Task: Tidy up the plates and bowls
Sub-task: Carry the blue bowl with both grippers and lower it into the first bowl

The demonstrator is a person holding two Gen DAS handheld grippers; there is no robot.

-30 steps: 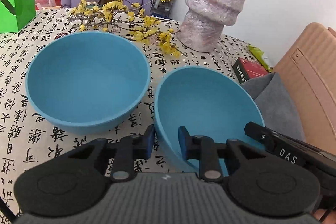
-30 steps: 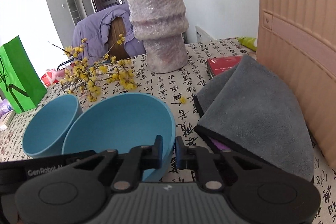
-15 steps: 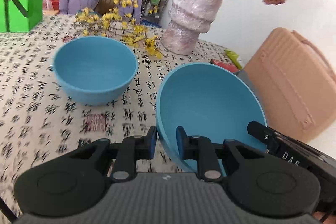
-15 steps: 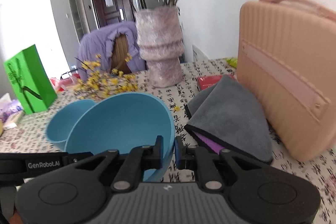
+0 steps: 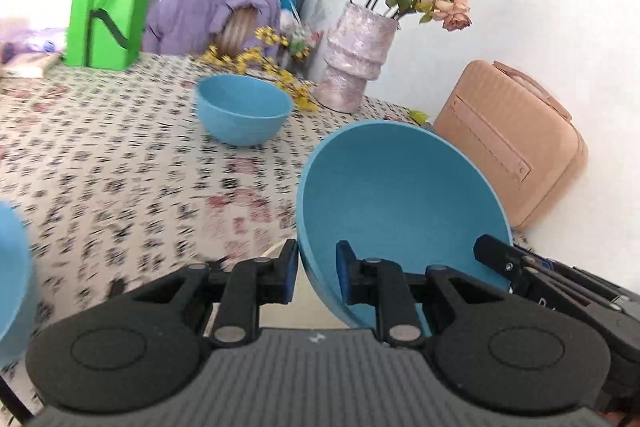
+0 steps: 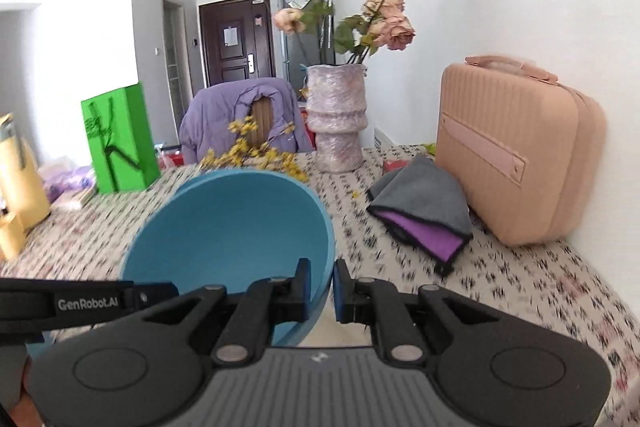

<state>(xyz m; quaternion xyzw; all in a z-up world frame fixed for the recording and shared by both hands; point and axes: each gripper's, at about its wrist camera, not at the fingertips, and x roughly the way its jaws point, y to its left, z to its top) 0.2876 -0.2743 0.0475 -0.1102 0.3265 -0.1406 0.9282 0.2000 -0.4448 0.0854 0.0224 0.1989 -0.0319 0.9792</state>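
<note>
Pinching opposite rims, the left gripper (image 5: 316, 277) and right gripper (image 6: 321, 285) carry one tilted blue bowl (image 5: 400, 211) above the patterned tablecloth (image 5: 120, 163), probably sharing its weight; another blue bowl (image 5: 244, 113) sits near the vase (image 5: 356, 63).

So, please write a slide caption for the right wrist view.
Right gripper clamps the blue bowl by its rim.

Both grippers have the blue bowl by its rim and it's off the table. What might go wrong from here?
1. The held bowl is pinched only at thin rim sections by the left gripper and right gripper; uneven motion might twist it loose.
2. The view is blurred, suggesting fast travel; another blue bowl sits close at the left edge and may get clipped.
</note>
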